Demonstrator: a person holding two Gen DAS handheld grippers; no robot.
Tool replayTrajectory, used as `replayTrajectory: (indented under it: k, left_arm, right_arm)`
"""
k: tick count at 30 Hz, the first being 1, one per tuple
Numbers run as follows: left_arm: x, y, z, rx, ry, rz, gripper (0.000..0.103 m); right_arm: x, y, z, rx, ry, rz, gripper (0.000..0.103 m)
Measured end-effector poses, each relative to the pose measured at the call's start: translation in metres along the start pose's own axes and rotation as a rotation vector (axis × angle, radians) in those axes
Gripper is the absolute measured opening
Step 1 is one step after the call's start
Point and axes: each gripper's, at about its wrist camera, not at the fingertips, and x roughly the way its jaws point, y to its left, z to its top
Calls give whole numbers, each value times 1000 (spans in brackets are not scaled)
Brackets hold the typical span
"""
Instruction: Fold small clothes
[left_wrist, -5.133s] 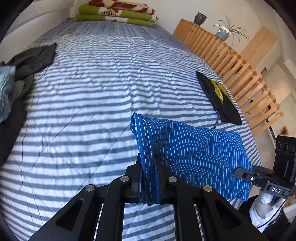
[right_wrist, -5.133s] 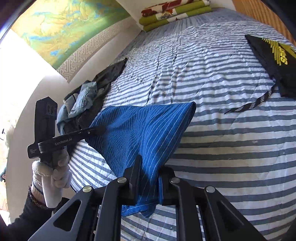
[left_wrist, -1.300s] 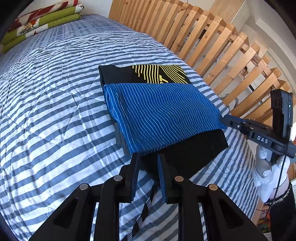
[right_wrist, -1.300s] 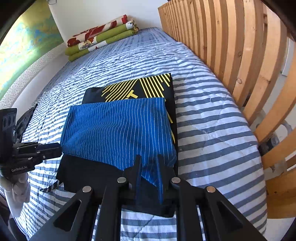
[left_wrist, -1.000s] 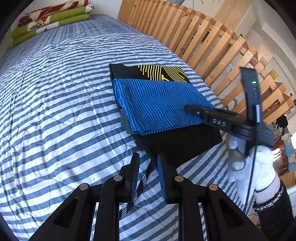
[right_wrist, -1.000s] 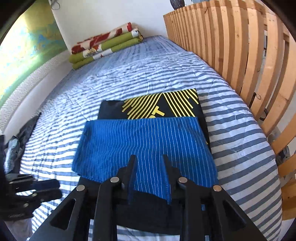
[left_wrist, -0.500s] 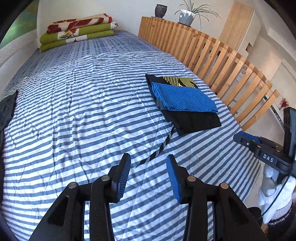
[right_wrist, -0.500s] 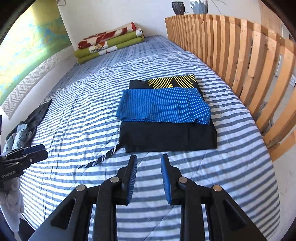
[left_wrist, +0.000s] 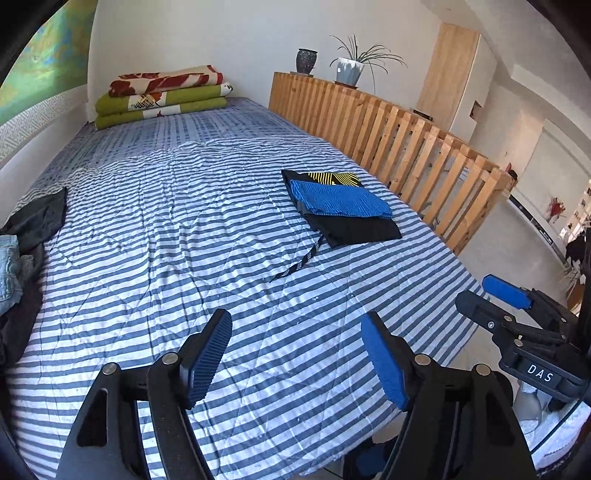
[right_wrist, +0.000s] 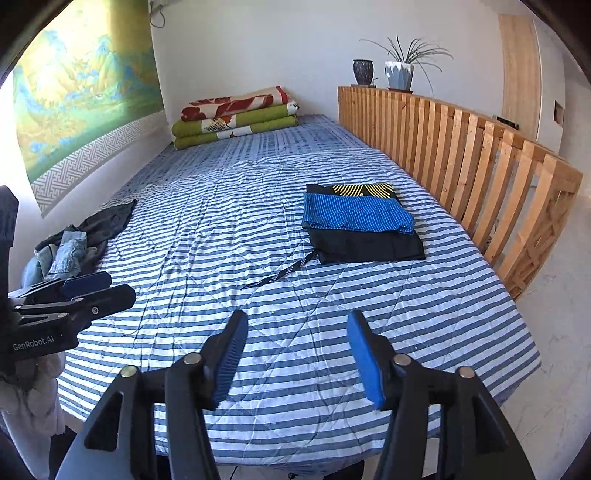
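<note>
The right claw (left_wrist: 495, 295) carries a small white label that reads "DAS", seen from the left wrist view, and the left claw (right_wrist: 92, 288) carries the words "GenRobot.AI" on its black body, seen from the right wrist view. No other writing can be read; the yellow lines on the black garment (right_wrist: 369, 243) are a pattern, and I cannot tell any letters in them. The folded blue striped cloth (right_wrist: 356, 214) lies flat on top of this black garment, on the right part of the striped bed (right_wrist: 258, 295), near the wooden rail (right_wrist: 480, 166). A thin black strap (right_wrist: 280, 275) comes out from the black garment toward the near edge of the bed. Both claws are over the near end of the bed, well apart from the blue cloth, which lies ahead of them. The jaws of both claws are opening, their blue pads spread, and nothing is between them. A pile of dark and denim clothes (right_wrist: 70, 251) lies at the left edge of the bed, and folded blankets (right_wrist: 236, 118) are at the far end.
</note>
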Motion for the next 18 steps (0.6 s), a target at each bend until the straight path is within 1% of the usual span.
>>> replayTrajectory:
  k: [1, 3, 5, 8, 14, 18]
  left_arm:
    - [-7, 0, -5, 2, -11, 8, 80]
    - [-19, -1, -15, 0, -24, 11, 81]
    - [-28, -1, -23, -7, -28, 16, 83]
    - [-40, 1, -34, -23, -35, 46, 83]
    - [-57, 4, -55, -51, -45, 54, 84]
    - [-64, 1, -61, -43, -47, 61, 85]
  right_arm:
    - [-7, 5, -2, -3, -19, -13, 66]
    - [-17, 15, -6, -20, -54, -55, 70]
    - [-24, 22, -9, -39, -78, -76, 78]
    - [-33, 32, -16, -51, -91, -89, 79]
    - [-41, 36, -25, -20, -97, -91, 79]
    - [-42, 34, -34, -3, -74, -88, 79]
